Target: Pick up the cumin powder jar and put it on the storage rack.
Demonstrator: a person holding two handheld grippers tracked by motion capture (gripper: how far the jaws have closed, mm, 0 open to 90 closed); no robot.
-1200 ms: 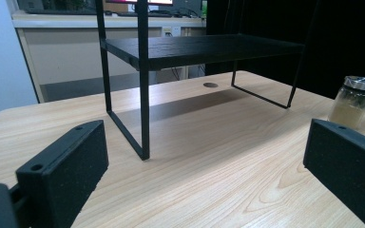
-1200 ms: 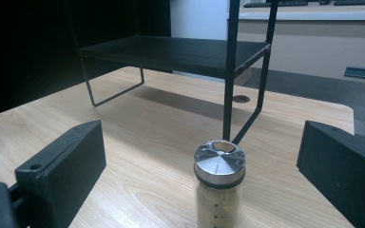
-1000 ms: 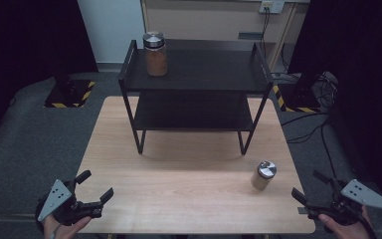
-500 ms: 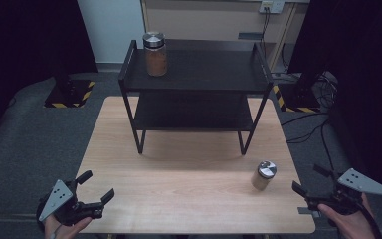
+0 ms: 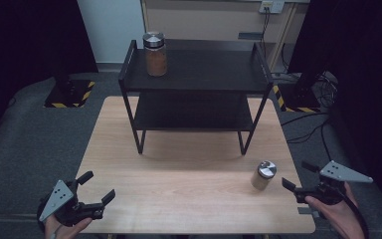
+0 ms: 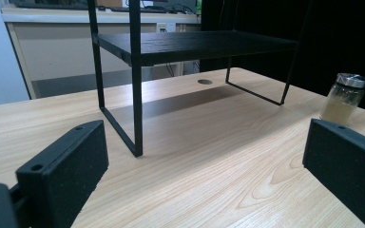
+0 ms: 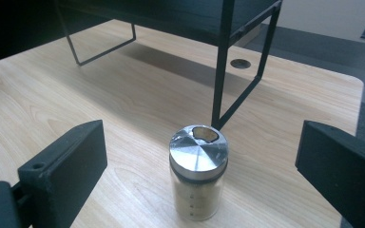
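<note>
A small glass jar [image 5: 264, 175] with a silver lid and pale powder stands on the wooden table [image 5: 189, 199] at the right front. My right gripper [image 5: 296, 175] is open just to its right, jaws wide apart; in the right gripper view the jar [image 7: 198, 175] stands ahead between them, untouched. My left gripper [image 5: 97, 187] is open at the table's left front corner, empty. From the left gripper view the jar [image 6: 343, 98] is far off at the right. A taller jar of brown powder [image 5: 155, 54] stands on the top of the black shelf [image 5: 199, 84], at its left.
The two-tier black metal shelf takes up the back half of the table; its legs [image 7: 221, 85] stand just beyond the small jar. Cables [image 5: 318, 109] lie on the grey floor to the right. Bare wood stretches between the grippers.
My right gripper has crept left and slightly forward toward the small jar. The left gripper has barely shifted. Both jars stay where they were.
</note>
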